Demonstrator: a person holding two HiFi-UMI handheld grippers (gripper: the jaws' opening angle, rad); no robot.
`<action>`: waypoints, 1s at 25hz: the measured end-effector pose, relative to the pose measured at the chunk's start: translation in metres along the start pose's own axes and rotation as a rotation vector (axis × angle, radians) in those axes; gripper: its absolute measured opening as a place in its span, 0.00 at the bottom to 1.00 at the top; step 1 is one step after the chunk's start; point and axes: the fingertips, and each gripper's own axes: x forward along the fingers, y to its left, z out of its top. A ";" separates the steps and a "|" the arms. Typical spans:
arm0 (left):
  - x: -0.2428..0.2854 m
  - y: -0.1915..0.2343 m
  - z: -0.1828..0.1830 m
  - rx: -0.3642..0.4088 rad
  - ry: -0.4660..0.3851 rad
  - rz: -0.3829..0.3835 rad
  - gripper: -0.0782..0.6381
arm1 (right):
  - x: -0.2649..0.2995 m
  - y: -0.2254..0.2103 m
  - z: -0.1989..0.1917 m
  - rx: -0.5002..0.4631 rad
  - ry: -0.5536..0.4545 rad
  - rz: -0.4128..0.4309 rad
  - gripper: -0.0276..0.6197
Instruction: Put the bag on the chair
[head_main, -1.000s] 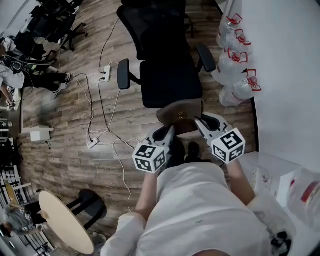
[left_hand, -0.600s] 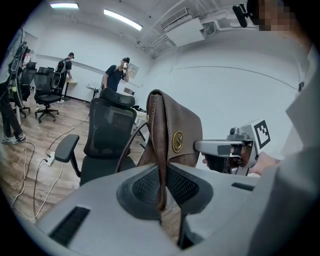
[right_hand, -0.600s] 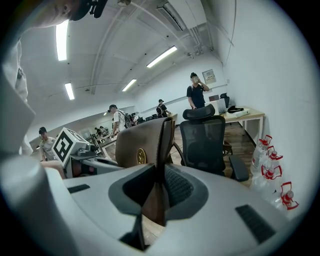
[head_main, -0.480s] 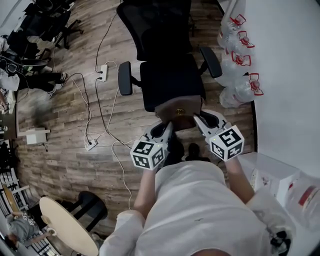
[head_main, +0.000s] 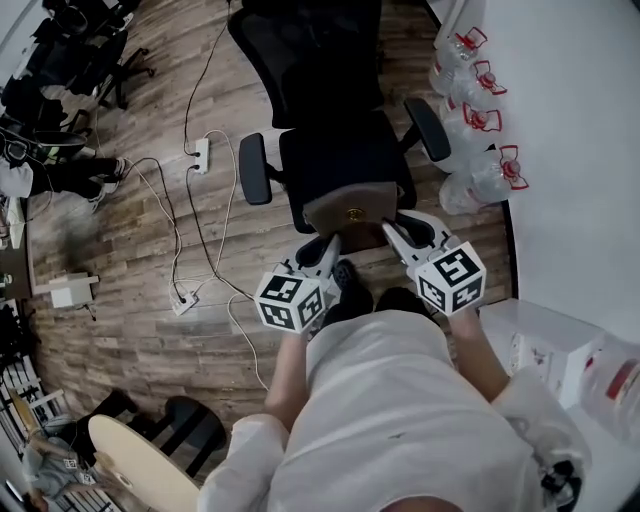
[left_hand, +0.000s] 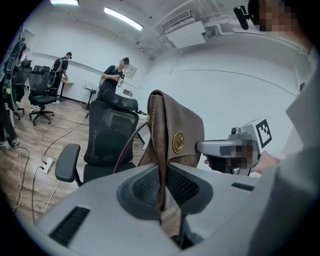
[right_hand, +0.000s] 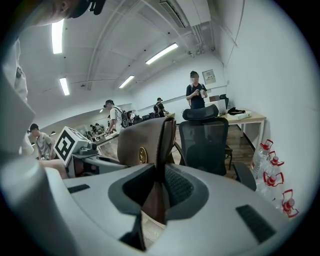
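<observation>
- The wood floor (head_main: 120, 270) fills the left half of the head view. Compared with a second ago the whole scene sits a little lower in the frame there, and the round table (head_main: 140, 468) has slipped toward the lower left corner.
- The black chair (head_main: 345, 155) stands in the upper middle, its seat facing us and its armrests out to either side. It is closer to the grippers than it was a second ago.
- The brown bag (head_main: 350, 208) is at the centre of the frame. Earlier we saw it hanging short of the seat's front edge; now it overlaps that edge. We cannot tell whether it touches the seat. In both gripper views it stands upright, its round gold badge showing.
- The left gripper (head_main: 326, 246) is just below and left of the bag. Its jaws are clamped on one edge of the bag, as before.
- The right gripper (head_main: 393, 236) is just below and right of the bag, jaws pinched on the opposite edge. Both grippers have moved up the frame with the bag.
- Water bottles (head_main: 470, 120) with red caps line the white wall at upper right, near the chair's armrest.
- A power strip (head_main: 201, 155) lies on the floor at upper left, its cables trailing down.
</observation>
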 end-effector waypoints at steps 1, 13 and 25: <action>0.001 0.004 0.001 0.001 0.004 -0.004 0.15 | 0.003 0.000 0.001 0.004 0.001 -0.006 0.15; 0.014 0.012 0.001 -0.001 0.047 -0.055 0.15 | 0.012 -0.010 -0.005 0.048 0.032 -0.056 0.15; 0.034 0.036 0.020 -0.019 0.050 -0.023 0.15 | 0.046 -0.033 0.011 0.045 0.056 -0.018 0.15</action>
